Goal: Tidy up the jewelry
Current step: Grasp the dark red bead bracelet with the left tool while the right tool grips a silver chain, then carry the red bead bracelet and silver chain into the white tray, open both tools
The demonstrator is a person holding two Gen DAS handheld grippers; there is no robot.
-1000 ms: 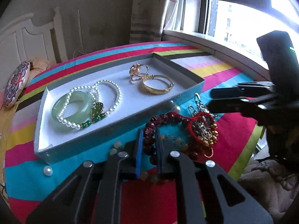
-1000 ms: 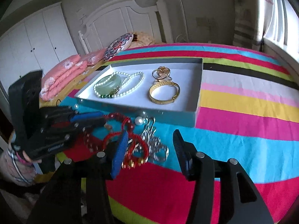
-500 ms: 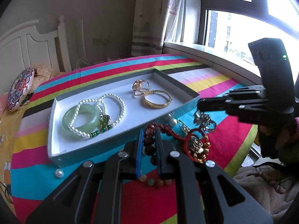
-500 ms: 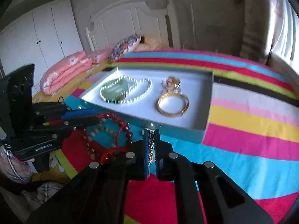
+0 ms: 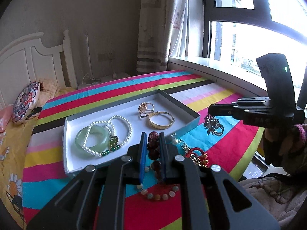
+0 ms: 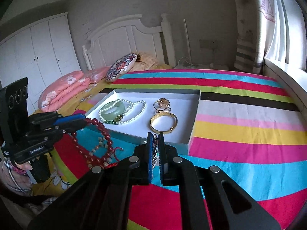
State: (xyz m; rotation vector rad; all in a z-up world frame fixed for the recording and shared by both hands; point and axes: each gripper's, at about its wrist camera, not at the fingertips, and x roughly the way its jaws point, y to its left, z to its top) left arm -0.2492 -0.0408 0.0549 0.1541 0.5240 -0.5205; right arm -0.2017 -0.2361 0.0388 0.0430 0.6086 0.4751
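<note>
Striped bedspread [image 6: 239, 134]: left hand-held gripper [image 5: 153, 140] pinches red bead bracelet [image 5: 153, 145]; right hand-held gripper [image 6: 155, 140] pinches silver piece [image 5: 213, 127], dangling only in left view.

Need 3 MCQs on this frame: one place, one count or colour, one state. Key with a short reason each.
1. Where does the gold bangle lie?
A. on the striped bedspread
B. inside the white tray
C. on the windowsill

2. How many gold pieces are in the tray?
A. two
B. four
C. none

3. What is the left gripper doing?
A. standing wide open over the tray
B. clamped on the red bead bracelet
C. clamped on the jade bangle

Key: 1 B, the bangle rests on the tray floor beside the gold ring. 2 A, only the ring and the bangle are gold. 3 B, dark red beads sit pinched between its pads, the rest of the strand hanging below.
</note>
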